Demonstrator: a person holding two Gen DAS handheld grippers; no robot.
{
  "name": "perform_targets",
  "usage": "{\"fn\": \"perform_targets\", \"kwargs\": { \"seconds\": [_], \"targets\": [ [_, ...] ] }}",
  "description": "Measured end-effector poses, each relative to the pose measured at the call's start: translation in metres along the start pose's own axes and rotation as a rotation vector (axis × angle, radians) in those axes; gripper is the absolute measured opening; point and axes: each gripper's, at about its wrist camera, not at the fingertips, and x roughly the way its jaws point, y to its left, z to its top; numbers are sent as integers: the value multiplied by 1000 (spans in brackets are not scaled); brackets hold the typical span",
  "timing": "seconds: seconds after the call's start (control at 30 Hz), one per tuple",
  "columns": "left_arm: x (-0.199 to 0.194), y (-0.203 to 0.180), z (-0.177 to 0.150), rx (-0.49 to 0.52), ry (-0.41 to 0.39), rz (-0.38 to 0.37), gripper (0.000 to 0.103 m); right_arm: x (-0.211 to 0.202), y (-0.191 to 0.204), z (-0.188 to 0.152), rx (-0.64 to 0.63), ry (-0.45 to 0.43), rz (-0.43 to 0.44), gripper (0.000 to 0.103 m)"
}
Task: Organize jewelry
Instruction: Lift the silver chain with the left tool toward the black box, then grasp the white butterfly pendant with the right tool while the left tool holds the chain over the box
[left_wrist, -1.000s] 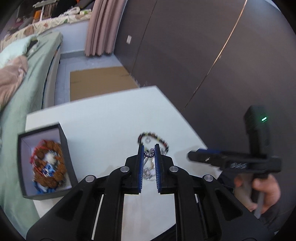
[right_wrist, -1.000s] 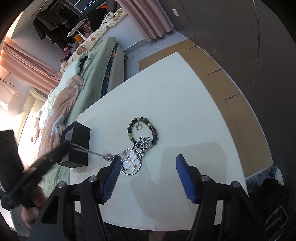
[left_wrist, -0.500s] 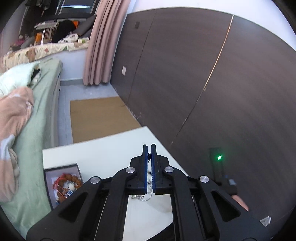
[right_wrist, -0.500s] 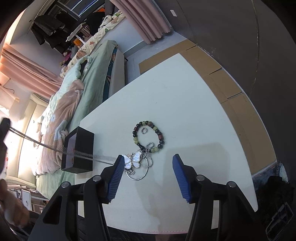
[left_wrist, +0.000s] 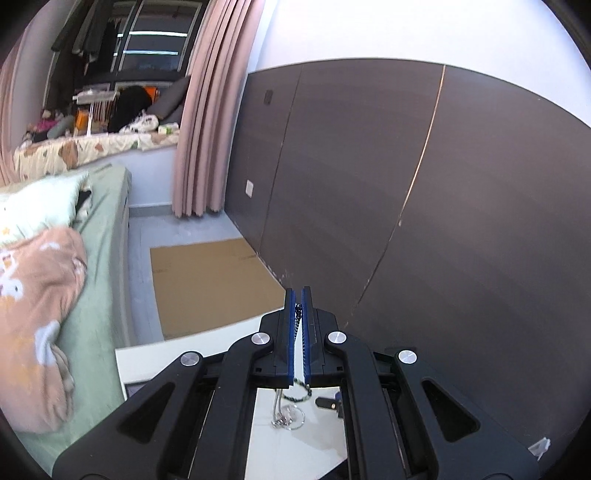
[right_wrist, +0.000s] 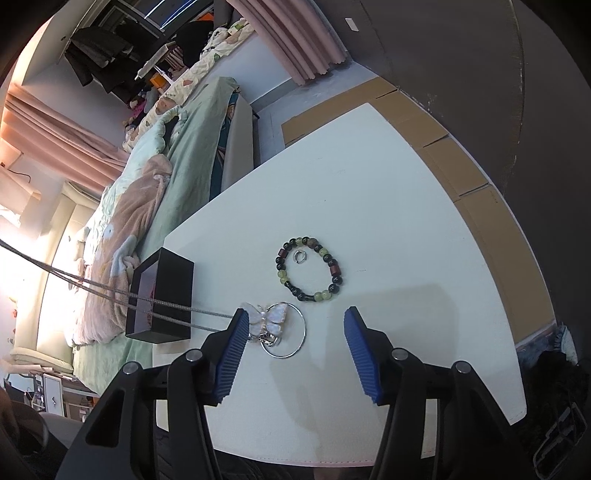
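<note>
Because the left gripper (left_wrist: 299, 295) pinches the necklace chain (right_wrist: 155, 302) between pressed-together fingers, the strands run taut toward the frame's left edge, the butterfly pendant (right_wrist: 266, 317) trailing low-centre beside the black box (right_wrist: 173, 295); the right gripper (right_wrist: 291, 328) waits spread, holding nothing.

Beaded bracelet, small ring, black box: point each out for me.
Beaded bracelet (right_wrist: 334, 270), right wrist view, dark red bead on its right side.
Small ring (right_wrist: 299, 256), right wrist view, its silver band.
Black box (right_wrist: 173, 288), right wrist view, its outer side wall.

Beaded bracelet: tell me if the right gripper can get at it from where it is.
Probably yes. The right gripper is open, and only bare table lies between it and the beaded bracelet; the butterfly pendant sits off to its left.
</note>
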Motion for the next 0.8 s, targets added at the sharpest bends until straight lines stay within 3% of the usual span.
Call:
{"fn": "perform_targets", "kwargs": {
  "seconds": [0.57,0.8],
  "targets": [
    [-62,-3,43,51,-114,69,4,34,37,-8,-101,89,-46,42],
    [-80,6,56,68,-139,114,4,63,62,-16,-193,125,-192,43]
  ]
}}
